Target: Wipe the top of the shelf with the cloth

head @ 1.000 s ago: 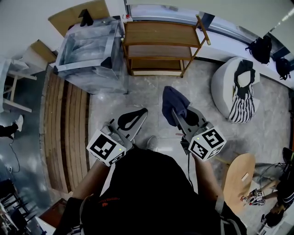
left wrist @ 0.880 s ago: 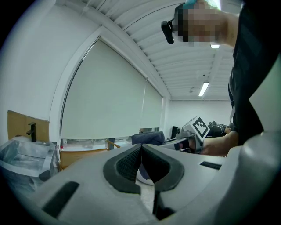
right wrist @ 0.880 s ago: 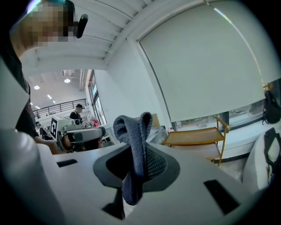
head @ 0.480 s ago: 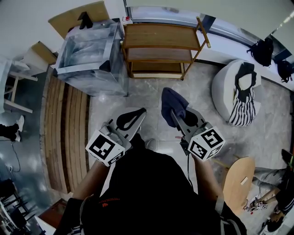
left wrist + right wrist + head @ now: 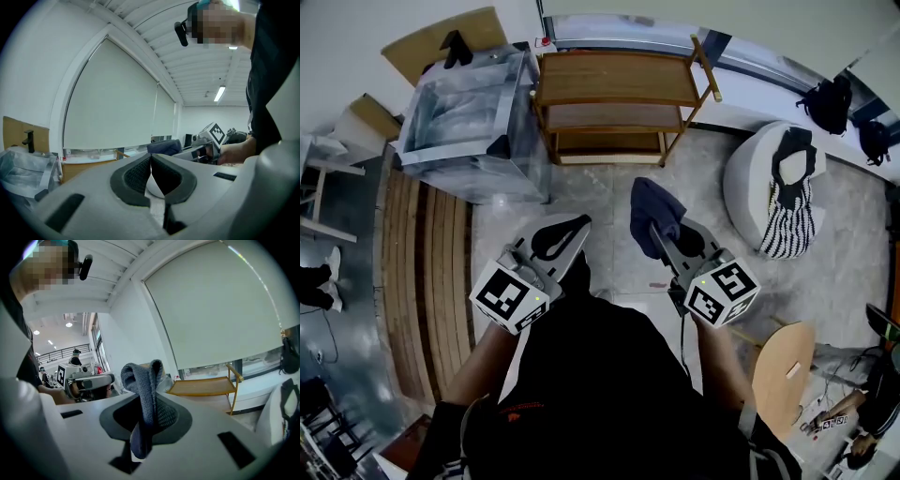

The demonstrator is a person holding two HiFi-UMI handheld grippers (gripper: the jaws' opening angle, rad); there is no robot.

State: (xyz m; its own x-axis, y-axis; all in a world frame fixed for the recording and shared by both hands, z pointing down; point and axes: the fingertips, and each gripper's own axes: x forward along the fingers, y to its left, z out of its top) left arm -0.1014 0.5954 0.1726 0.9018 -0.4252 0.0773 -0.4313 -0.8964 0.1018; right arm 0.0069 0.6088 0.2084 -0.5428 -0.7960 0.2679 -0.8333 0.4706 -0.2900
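1. The cloth (image 5: 143, 380) is pinched between the jaws of the right gripper (image 5: 658, 231). A bunched fold stands above the pads and a narrow tail hangs below them.

2. The cloth is judged soft, light and limp. It droops where it is not gripped and should flatten readily under light pressure. Slipping looks unlikely, since the weave is caught well inside the ribbed pads. Breakage is no concern.

3. The present hold at a mid-fold is judged secure for carrying. For wiping, a loose part would have to be pressed flat on the wood, or only a small wad will touch.

4. The cloth is seen as dark blue-grey, with a coarse knitted or towelling texture, crumpled into thick folds. No print or border can be made out.

5. The cloth is held in the air over the pale stone floor, just ahead of the person's body. It is well apart from the shelf (image 5: 623, 77).

6. The shelf, a three-tier wooden unit, stands ahead by the wall. Its top board appears bare and has not yet been reached.

7. The left gripper (image 5: 577, 225) is held level beside the right one. Its jaws are pressed together at the tips, with nothing between them.
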